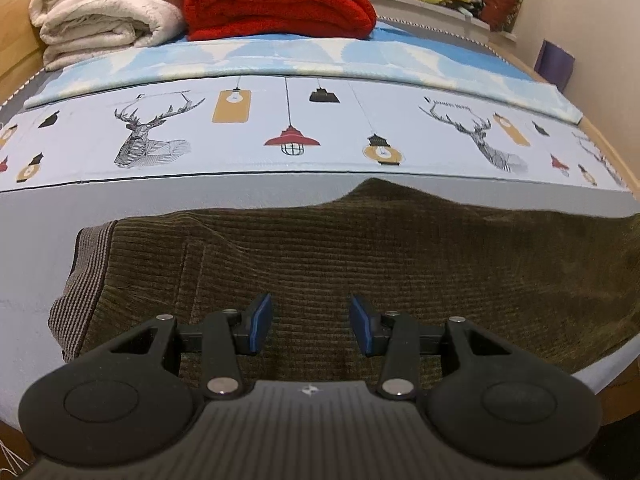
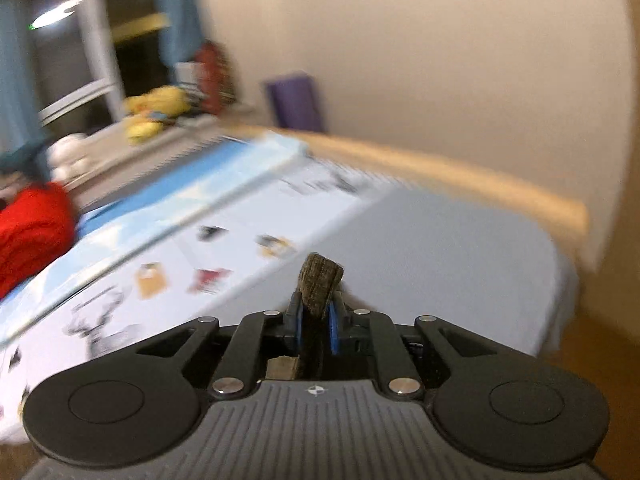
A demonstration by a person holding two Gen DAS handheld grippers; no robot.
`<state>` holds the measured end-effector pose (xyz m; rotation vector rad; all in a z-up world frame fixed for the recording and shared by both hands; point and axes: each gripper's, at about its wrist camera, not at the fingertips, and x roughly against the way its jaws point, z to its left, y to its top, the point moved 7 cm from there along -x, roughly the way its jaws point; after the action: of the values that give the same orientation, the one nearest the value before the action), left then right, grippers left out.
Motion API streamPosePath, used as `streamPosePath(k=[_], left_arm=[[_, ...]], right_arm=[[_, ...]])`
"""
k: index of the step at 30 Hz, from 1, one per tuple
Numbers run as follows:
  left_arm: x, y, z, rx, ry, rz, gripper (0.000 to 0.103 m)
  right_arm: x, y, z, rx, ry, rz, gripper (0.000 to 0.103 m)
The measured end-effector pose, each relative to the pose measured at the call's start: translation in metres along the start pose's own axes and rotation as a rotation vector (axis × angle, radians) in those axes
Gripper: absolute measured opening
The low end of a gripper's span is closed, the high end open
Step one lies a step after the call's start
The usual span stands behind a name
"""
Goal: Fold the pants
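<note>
One pair olive corduroy pants [image 1: 360, 256] flat on bed [image 1: 32, 240] | left gripper [image 1: 311, 322] spread above them | right gripper [image 2: 316, 320] pinching a pants fold.

Support: wide bed [image 1: 36, 240] with plain pale-grey sheet
Near edge: olive-brown corduroy pants [image 1: 360, 256] lying flat
Middle: pale-blue printed cover [image 1: 256, 152] with deer and lamps
Far end: folded cream fleece blanket [image 1: 108, 12] beside folded red fleece blanket [image 1: 276, 0]

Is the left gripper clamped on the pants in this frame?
No. The left gripper hangs open above the olive corduroy pants, its blue pads spread wide with nothing between them.
</note>
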<state>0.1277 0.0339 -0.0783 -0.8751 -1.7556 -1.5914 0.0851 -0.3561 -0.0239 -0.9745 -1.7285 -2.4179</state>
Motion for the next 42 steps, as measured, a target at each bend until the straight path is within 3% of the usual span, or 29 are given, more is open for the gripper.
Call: streamPosePath(k=[2, 4, 6, 14, 16, 19, 22, 24, 26, 31, 36, 42], left_arm=[[0.001, 0.001, 0.006, 0.019, -0.004, -0.002, 0.048], [0.003, 0.0, 0.013, 0.038, -0.004, 0.002, 0.048], [0.003, -0.002, 0.019, 0.054, -0.007, 0.01, 0.048], [0.0, 0.001, 0.022, 0.094, -0.045, 0.029, 0.048], [-0.004, 0.003, 0.014, 0.082, -0.05, 0.038, 0.048], [-0.012, 0.008, -0.001, 0.047, -0.051, 0.046, 0.048], [-0.021, 0.013, -0.018, 0.025, -0.052, 0.052, 0.048], [-0.027, 0.015, -0.029, 0.009, -0.051, 0.057, 0.048], [-0.034, 0.017, -0.041, -0.014, -0.048, 0.064, 0.048], [-0.046, 0.016, -0.063, -0.074, -0.036, 0.08, 0.048], [-0.051, 0.013, -0.069, -0.104, -0.023, 0.084, 0.048], [-0.045, 0.015, -0.059, -0.073, -0.027, 0.076, 0.048]], right_arm=[[0.018, 0.006, 0.038, 0.066, 0.059, -0.058, 0.012], [0.019, 0.01, 0.047, 0.022, 0.056, -0.058, 0.012], [0.009, 0.011, 0.032, -0.069, 0.015, -0.018, 0.012], [-0.016, 0.0, -0.052, -0.18, -0.06, 0.046, 0.012], [-0.024, -0.014, -0.072, -0.181, -0.089, 0.086, 0.013], [-0.045, -0.047, -0.11, -0.255, -0.149, 0.248, 0.015], [-0.06, -0.074, -0.146, -0.402, -0.167, 0.356, 0.023], [-0.069, -0.084, -0.159, -0.483, -0.135, 0.391, 0.032], [-0.077, -0.09, -0.168, -0.58, -0.066, 0.406, 0.044], [-0.092, -0.099, -0.175, -0.638, -0.033, 0.429, 0.047], [-0.103, -0.097, -0.171, -0.598, -0.056, 0.429, 0.047], [-0.096, -0.098, -0.172, -0.646, -0.119, 0.427, 0.045]])
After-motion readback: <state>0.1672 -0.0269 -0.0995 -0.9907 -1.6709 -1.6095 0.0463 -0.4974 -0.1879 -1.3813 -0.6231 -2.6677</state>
